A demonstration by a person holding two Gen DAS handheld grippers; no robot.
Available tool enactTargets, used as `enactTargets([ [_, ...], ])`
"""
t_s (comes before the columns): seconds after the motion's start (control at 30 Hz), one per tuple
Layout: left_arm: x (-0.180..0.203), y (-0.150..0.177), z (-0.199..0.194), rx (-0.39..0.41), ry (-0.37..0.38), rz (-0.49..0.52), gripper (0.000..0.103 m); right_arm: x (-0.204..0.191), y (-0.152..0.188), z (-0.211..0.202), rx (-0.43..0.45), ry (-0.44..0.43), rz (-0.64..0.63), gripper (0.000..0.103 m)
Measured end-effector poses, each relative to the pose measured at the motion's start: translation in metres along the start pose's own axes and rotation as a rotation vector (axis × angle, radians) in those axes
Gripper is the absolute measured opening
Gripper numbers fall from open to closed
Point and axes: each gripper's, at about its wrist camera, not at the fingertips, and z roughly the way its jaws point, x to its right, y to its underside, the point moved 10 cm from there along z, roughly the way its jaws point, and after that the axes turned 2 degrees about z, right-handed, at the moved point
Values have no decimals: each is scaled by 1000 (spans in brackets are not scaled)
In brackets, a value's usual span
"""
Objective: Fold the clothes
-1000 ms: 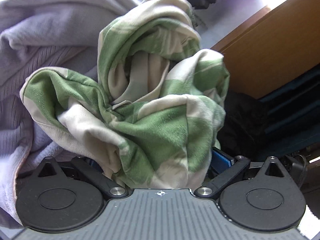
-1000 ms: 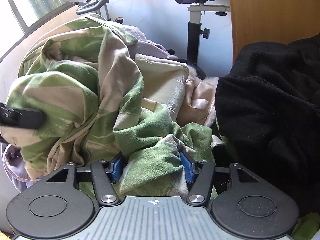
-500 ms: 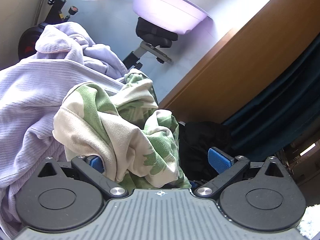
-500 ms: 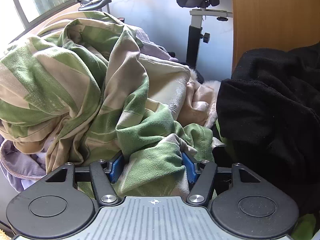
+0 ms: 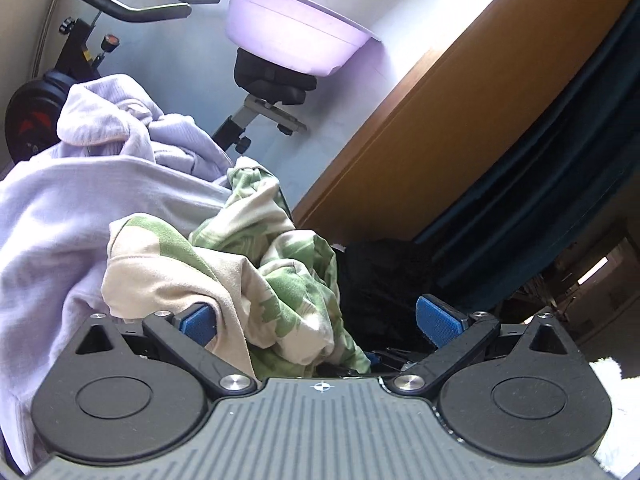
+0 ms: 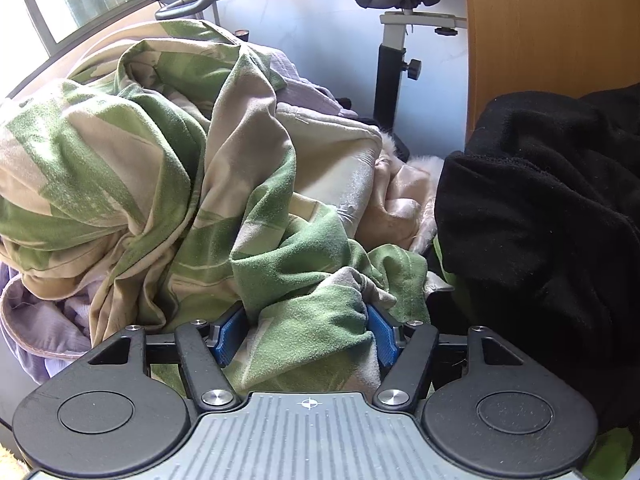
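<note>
Through the left wrist camera, my left tool (image 5: 316, 316) stands spread wide, its blue pads (image 5: 434, 316) well apart. The green and cream garment (image 5: 240, 272) lies bunched between them, leaning on the left pad and clear of the right one, so nothing is pinched. A lilac garment (image 5: 80, 208) is heaped on the left, touching the green one. A black garment (image 5: 384, 280) sits just right of it, near the right pad. Farther off stand an exercise bike (image 5: 132, 4) with a lilac basin (image 5: 292, 36) resting on its saddle, and a wooden panel (image 5: 460, 128) to the right.

Through the right wrist camera, my right tool (image 6: 308, 332) is pressed in on a thick fold of the green and cream garment (image 6: 168, 184), both blue pads against the cloth. The garment rises in a crumpled mound to the left and far side. The black garment (image 6: 540, 216) fills the right, beside the pinched fold. A pale cream cloth (image 6: 332, 160) shows between them, farther back.
</note>
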Motion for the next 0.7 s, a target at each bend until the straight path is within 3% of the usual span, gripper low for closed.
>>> enactTargets([
  [0.17,-23,6,31,-38,-94,5,102,0,2,-1,-3,0,-4,62],
  [0.33,-33,39,74,-146,-21,-171,102,3,3,0,-1,-3,10,62],
  [0.53,-41,67,100,-213,-42,-282,102,3,4,1,3,-2,18,63],
  [0.7,-26,85,113,-284,-61,-221,102,4,4,3,0,1,20,64],
])
